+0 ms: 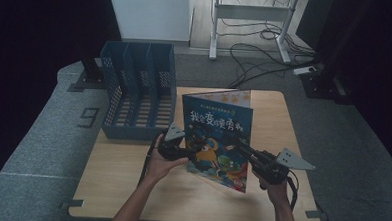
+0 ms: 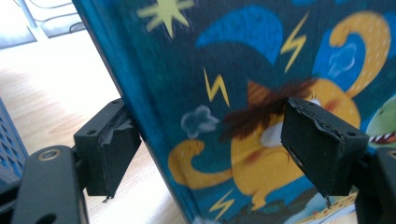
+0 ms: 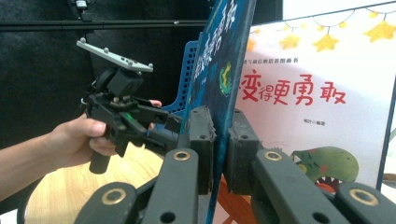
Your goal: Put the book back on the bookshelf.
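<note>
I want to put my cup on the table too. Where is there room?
The table is bare in front, between the two arms, and at the left near edge below the blue file rack. The far right corner beside the picture book is free too. The middle, with both grippers on the book, is crowded.

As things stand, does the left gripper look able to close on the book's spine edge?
Probably yes. The left gripper stands open with the book edge already between its jaws, nothing in the way, while the right gripper holds the cover upright.
</note>
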{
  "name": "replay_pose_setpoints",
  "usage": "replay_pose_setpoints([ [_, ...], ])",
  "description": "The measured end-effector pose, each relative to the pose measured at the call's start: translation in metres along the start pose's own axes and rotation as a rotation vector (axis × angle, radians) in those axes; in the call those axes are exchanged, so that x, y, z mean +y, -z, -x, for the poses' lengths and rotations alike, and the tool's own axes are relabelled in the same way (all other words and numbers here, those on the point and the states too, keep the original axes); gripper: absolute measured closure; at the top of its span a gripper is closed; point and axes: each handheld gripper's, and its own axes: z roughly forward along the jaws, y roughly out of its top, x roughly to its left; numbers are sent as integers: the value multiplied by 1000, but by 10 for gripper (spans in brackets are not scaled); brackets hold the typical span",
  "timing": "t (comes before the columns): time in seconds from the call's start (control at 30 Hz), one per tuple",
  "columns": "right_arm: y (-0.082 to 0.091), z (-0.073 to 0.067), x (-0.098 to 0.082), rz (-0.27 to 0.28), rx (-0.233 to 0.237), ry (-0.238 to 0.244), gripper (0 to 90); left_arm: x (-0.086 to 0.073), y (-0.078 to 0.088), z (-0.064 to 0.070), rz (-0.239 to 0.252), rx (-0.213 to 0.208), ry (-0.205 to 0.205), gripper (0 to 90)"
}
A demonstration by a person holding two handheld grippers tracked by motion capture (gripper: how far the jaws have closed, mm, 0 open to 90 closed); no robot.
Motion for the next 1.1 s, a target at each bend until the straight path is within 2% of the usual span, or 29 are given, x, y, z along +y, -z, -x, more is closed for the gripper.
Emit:
replay_pose_setpoints([
  [0.27,3,4,-3,-11,-6,5,801,4,2,0,18,-3,-2,214],
  [0.43,6,9,-7,-23,-25,-6,779,6,5,3,53,7,-15,257],
  [0.7,10,15,-11,-54,-57,5,741,11,11,8,77,10,-41,302],
  [0.83,11,18,-14,-73,-77,5,718,11,15,11,85,7,-59,350],
  [1.1,8,21,-19,-108,-147,25,658,10,21,15,98,-12,-87,404],
])
